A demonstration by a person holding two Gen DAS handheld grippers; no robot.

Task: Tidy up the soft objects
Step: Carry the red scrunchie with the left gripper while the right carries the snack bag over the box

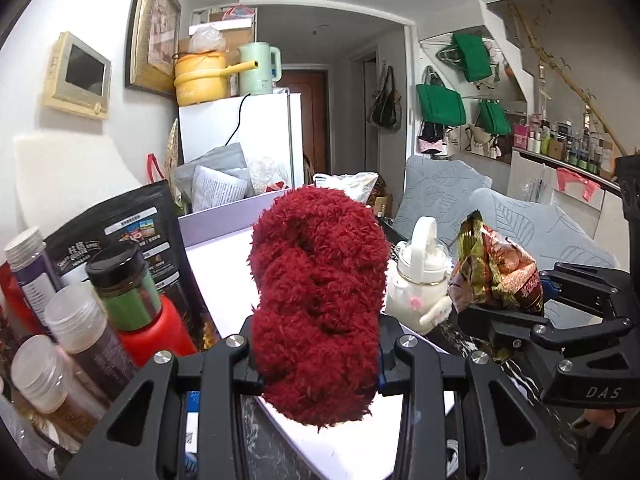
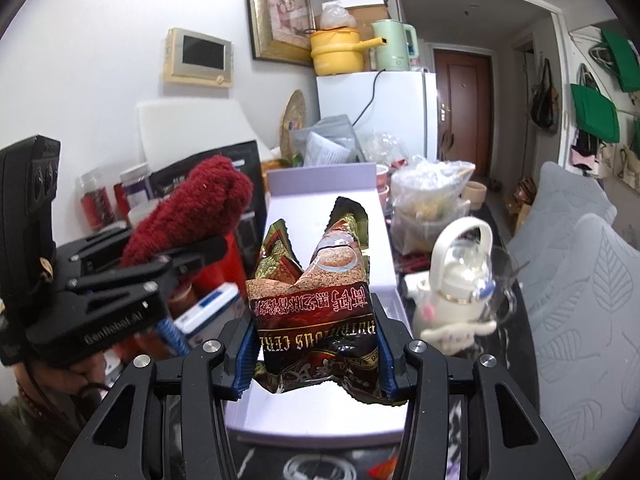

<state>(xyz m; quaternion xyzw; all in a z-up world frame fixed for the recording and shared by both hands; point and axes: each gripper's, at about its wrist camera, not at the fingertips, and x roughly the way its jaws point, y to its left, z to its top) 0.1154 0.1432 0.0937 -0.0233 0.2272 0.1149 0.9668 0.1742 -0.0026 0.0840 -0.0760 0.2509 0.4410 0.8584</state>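
Observation:
My left gripper (image 1: 320, 376) is shut on a fluffy dark red yarn bundle (image 1: 320, 300), held upright above an open pale lilac box (image 1: 224, 216). The bundle also shows at the left of the right wrist view (image 2: 192, 208). My right gripper (image 2: 316, 356) is shut on a crinkled red and gold cereal packet (image 2: 316, 300), held above the same box (image 2: 320, 180). The packet and right gripper show at the right of the left wrist view (image 1: 496, 272). The two grippers are side by side.
Jars and a red bottle (image 1: 156, 320) stand at the left with a black pouch (image 1: 124, 240). A white bottle with a handle (image 2: 460, 276) stands right of the box. Grey cushions (image 2: 580, 280) lie at the right. Bags and a white fridge (image 2: 376, 112) stand behind.

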